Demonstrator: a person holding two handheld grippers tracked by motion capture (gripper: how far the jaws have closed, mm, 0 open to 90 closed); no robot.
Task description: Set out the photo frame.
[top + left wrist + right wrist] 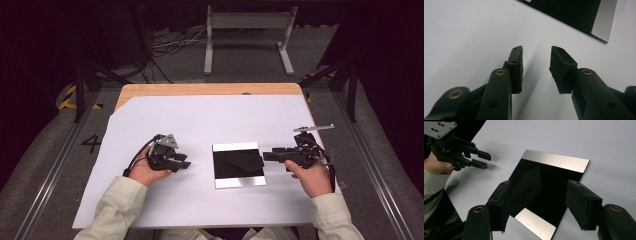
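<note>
Fingers of the right gripper (536, 205) stand apart, empty, poised over the near edge of the black square plate (238, 164) with its 2 silver edge strips, which lies flat mid-sheet on the white paper (165, 200). Left gripper (181, 161) waits just beside it, jaws parted, holding nothing. By my reading, nothing is grasped yet; pickup and all after it remain

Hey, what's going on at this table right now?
A person sits at a table covered with a white sheet, holding a hand-held gripper in each hand. A black tray with silver edges lies in the middle, with a dark flat piece resting on it. The right hand-held gripper is open at the tray's right edge, its jaws on either side of the tray in the right gripper view. The left hand-held gripper is open and apart from the tray, over the sheet.
</note>
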